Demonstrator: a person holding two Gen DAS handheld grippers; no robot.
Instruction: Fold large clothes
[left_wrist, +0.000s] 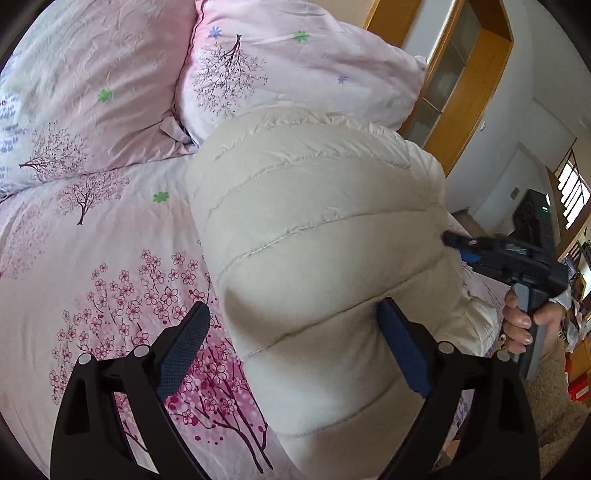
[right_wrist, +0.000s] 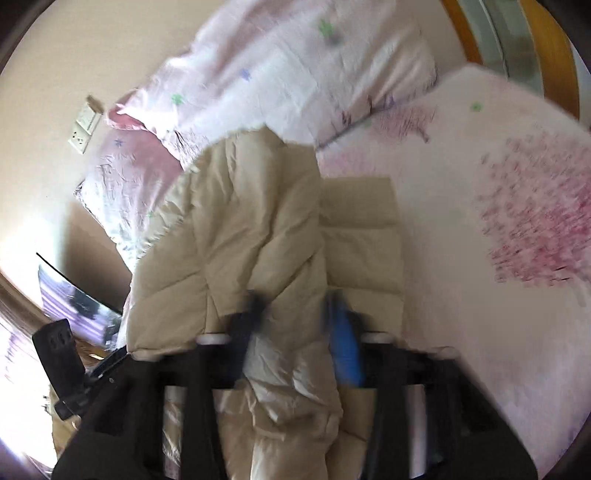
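Two grippers work our cream puffer jacket (left_wrist: 317, 236), which lies on the floral bedsheet (left_wrist: 110, 258) below the pillows (left_wrist: 295, 66). Our left gripper (left_wrist: 291, 343) stands spread, one pad against the jacket's bulge, the other over the sheet. Our right gripper (right_wrist: 299, 317) pinches a jacket fold. Only the left view shows the hand (left_wrist: 521, 321) holding the right tool; the right view is blurred.

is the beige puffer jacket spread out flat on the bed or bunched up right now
Bunched up. The beige puffer jacket bulges in a rounded heap on the bed, one layer draped over another.
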